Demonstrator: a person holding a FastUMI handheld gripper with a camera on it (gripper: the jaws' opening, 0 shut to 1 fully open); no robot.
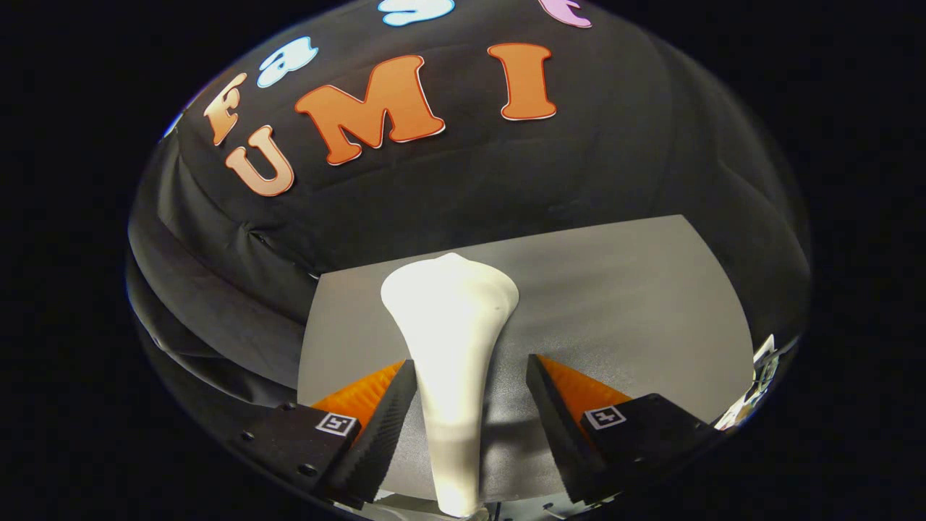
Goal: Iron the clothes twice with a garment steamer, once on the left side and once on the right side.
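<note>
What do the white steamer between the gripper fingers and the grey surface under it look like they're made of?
Garment steamer: apparently smooth matte plastic, evenly white with soft shading. It stands between the open gripper fingers, the left one at its side. Grey surface: flat, matte, without weave; possibly board or laminate.

Steamer: the white garment steamer (450, 340) stands upright between the jaws, narrow handle low, wide head flaring at the top.
Gripper: the gripper (470, 394) has its jaws spread; one finger (394, 412) lies just beside the steamer's handle, contact unclear, the other finger (550, 405) stands apart from it.
Bench: the grey bench (636, 289) spreads beneath and beyond the steamer.
Wall: black cloth wall (615, 145) rises behind the steamer.
</note>
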